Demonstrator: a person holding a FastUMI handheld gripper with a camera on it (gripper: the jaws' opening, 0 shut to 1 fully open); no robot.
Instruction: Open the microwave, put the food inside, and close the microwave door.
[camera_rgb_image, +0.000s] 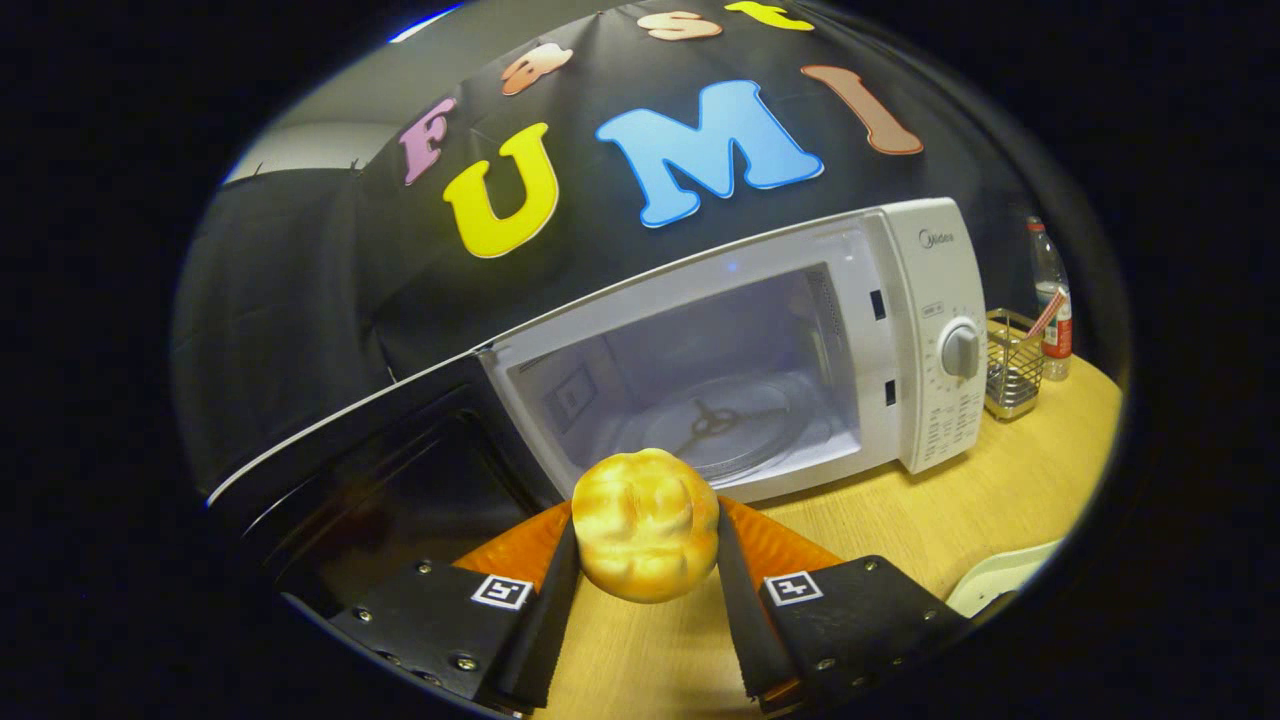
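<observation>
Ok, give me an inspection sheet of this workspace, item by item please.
Surface: wooden table, bare ahead of the microwave.
Job's things: microwave door swung open, turntable bare; bun not yet inside.
Clutter: wire basket, bottle beside the microwave; white dish edge.
Grippers: tool shut on bun, both fingers pressing.
Cables: nothing seen.
Surroundings: black cloth wall.
</observation>
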